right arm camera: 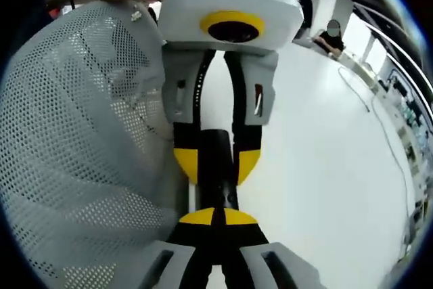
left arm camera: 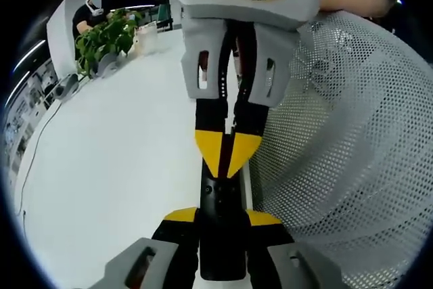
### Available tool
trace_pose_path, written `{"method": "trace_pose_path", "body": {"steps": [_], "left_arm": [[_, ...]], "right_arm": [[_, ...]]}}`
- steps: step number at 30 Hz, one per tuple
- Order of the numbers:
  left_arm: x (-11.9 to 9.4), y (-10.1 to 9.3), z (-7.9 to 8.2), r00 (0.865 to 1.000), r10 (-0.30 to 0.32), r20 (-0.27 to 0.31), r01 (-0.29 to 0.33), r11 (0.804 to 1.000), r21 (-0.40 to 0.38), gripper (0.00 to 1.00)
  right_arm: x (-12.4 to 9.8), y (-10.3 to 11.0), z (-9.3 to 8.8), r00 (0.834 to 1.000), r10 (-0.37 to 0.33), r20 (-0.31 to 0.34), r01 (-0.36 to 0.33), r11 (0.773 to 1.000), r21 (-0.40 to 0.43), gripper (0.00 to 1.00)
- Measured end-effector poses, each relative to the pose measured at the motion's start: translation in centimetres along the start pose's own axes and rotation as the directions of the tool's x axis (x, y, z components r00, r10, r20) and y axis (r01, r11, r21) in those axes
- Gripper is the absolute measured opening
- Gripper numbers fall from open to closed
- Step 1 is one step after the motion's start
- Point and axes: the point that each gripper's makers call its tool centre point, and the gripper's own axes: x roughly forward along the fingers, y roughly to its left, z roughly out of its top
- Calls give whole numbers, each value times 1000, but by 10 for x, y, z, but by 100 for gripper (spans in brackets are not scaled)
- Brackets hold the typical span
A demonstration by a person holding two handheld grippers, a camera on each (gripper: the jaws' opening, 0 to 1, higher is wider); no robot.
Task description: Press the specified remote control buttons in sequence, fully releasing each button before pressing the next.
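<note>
Between left claw (left arm camera: pixel 222 216) tips, black remote (left arm camera: pixel 221 231).

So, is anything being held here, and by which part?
The left tongs clamp the black remote across its two long sides. The right tongs are shut and hold nothing; their tips sit on the remote's top face.

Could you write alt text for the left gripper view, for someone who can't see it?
A black remote control is clamped in the left claw at the bottom, while the right claw, tips together, reaches in from the top and appears to press the remote's far end. Below lies a white table, with white mesh on the right and a potted plant far back.
</note>
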Motion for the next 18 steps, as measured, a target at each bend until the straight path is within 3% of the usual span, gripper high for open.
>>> {"method": "trace_pose_path", "body": {"steps": [2,3,5,6,18], "left_arm": [[0,0,0,1000,-1,2,1,1000,0,25],[0,0,0,1000,-1,2,1,1000,0,25],[0,0,0,1000,-1,1,1,1000,2,25],[0,0,0,1000,-1,1,0,1000,2,26],[0,0,0,1000,0,0,0,1000,6,25]], "right_arm": [[0,-2,-2,1000,-7,-6,7,1000,6,0],[-3,-11,-6,998,-50,-38,49,999,-23,2],[-3,-10,-5,999,-38,-19,39,999,4,3],[0,-1,-4,1000,11,4,-11,998,64,3],[-1,-3,-4,1000,-17,-16,16,999,-31,3]]}}
